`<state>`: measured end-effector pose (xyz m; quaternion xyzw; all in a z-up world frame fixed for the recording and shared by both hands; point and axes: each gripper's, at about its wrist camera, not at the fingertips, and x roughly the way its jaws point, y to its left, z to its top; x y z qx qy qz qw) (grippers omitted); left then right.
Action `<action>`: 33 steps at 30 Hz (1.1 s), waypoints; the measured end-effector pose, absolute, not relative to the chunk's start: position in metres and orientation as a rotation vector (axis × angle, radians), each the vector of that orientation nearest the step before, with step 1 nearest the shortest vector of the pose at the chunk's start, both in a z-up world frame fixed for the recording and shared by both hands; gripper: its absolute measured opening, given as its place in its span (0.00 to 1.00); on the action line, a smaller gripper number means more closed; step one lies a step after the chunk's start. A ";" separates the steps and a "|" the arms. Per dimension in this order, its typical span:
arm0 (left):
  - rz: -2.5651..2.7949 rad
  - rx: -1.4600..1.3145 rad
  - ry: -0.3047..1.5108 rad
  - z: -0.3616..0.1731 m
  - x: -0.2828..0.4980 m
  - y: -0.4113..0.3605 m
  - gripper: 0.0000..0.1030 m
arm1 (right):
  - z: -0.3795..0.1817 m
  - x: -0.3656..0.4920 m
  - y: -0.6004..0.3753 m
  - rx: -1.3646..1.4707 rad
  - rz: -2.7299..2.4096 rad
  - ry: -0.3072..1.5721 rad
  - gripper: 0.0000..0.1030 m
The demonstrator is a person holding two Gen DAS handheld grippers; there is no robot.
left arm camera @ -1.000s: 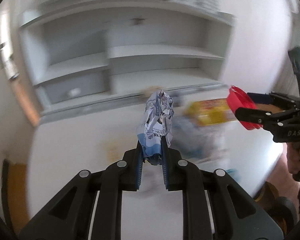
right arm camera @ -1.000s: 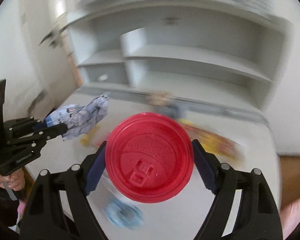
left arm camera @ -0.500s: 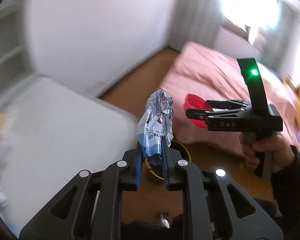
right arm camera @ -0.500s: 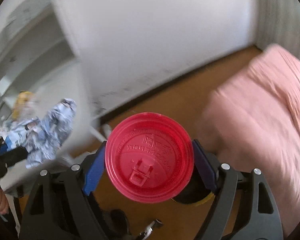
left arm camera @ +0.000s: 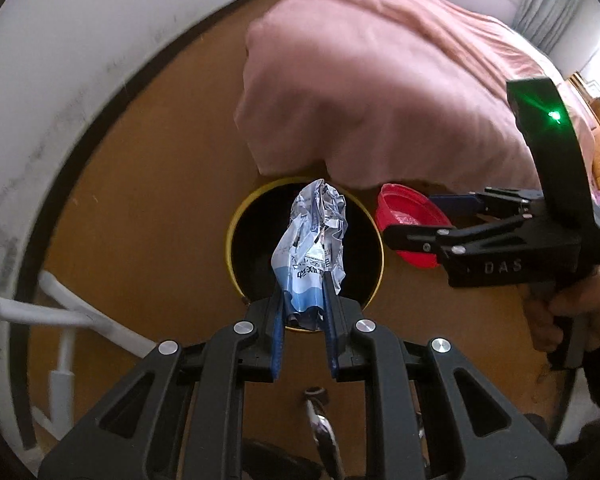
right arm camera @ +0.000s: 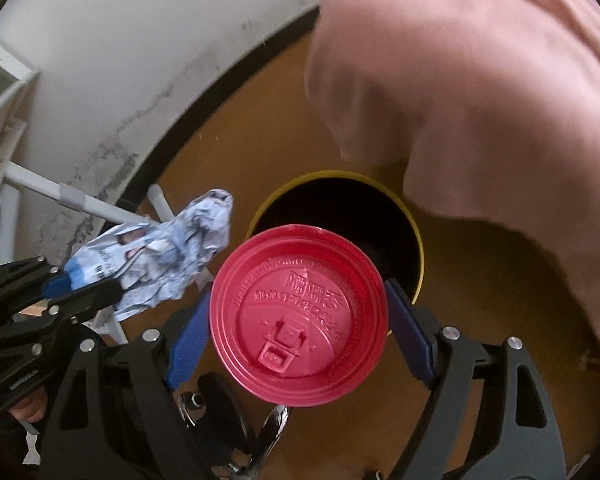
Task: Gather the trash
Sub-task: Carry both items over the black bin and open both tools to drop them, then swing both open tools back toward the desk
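- Brown floor [left arm camera: 148, 208] runs between a scuffed white wall [left arm camera: 60, 64] and a bed under a soft pink cover [left arm camera: 380, 72]; a round black bin [left arm camera: 236, 240] with a yellow rim stands just beside the bed.
- Left gripper [left arm camera: 304, 308] points steeply down over the bin's mouth, blue pads clenched on a crumpled, shiny printed wrapper [left arm camera: 312, 240] that sticks out beyond the fingertips.
- Right gripper [right arm camera: 300, 316], held in a hand [left arm camera: 572, 312], tilts down beside it, wide jaws grasping a red plastic lid [right arm camera: 300, 316] by its edges: round, ridged, embossed, with a sip tab, above the bin's near rim.
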<state>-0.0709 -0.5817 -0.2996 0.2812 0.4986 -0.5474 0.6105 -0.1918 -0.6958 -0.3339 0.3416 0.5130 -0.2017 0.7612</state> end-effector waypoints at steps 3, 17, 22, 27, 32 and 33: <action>-1.249 0.659 1.203 -0.323 -0.063 -0.580 0.15 | -0.353 -0.190 -0.701 0.783 -0.431 1.134 0.77; -1.289 0.645 1.182 -0.322 -0.072 -0.592 0.61 | -0.341 -0.193 -0.728 0.825 -0.452 1.080 0.88; -1.283 0.624 1.093 -0.280 -0.075 -0.584 0.75 | -0.305 -0.200 -0.725 0.786 -0.478 1.042 0.88; -1.288 0.585 0.917 -0.189 -0.085 -0.549 0.88 | -0.220 -0.206 -0.714 0.648 -0.518 0.945 0.92; -1.192 0.531 0.777 -0.103 -0.080 -0.484 0.92 | -0.124 -0.181 -0.669 0.459 -0.469 0.858 0.93; -1.148 0.497 0.757 -0.083 -0.072 -0.456 0.92 | -0.108 -0.171 -0.654 0.431 -0.438 0.839 0.93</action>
